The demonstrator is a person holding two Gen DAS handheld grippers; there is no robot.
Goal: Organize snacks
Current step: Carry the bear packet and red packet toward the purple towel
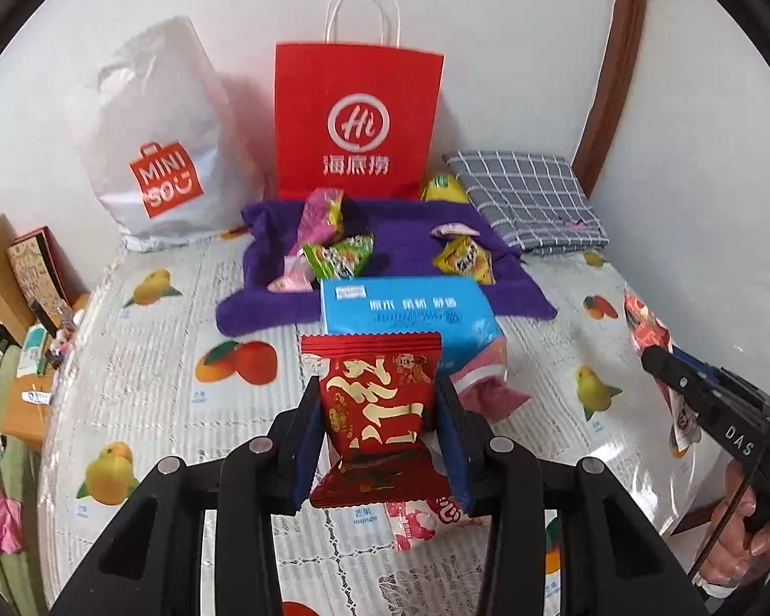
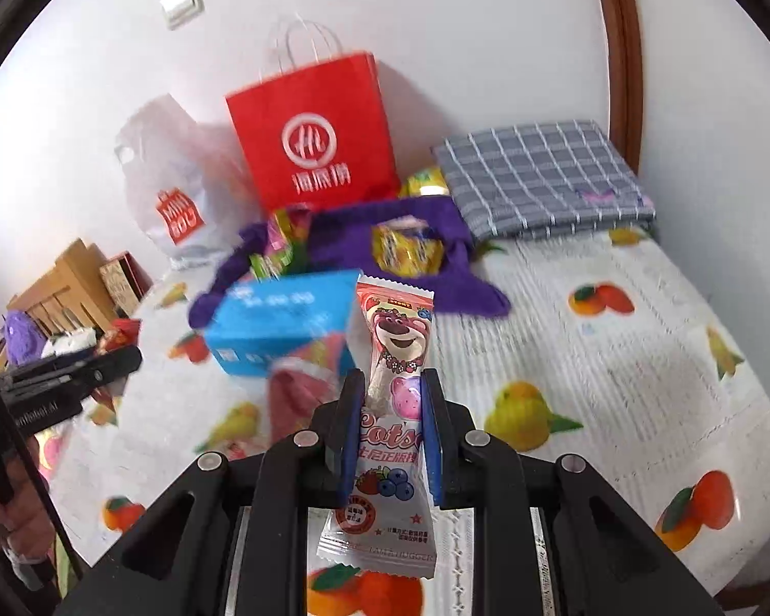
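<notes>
The left gripper clamps a red snack packet above the fruit-print bedspread; the right gripper clamps a pink bear lollipop packet. A blue box lies just ahead at the purple towel's near edge, with bare bedspread either side.

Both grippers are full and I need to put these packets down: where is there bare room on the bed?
Free: the fruit-print sheet right of the blue box, below the checked pillow; also the sheet left of the box, below the white bag. Crowded: the purple towel, strewn with snack packets.
</notes>
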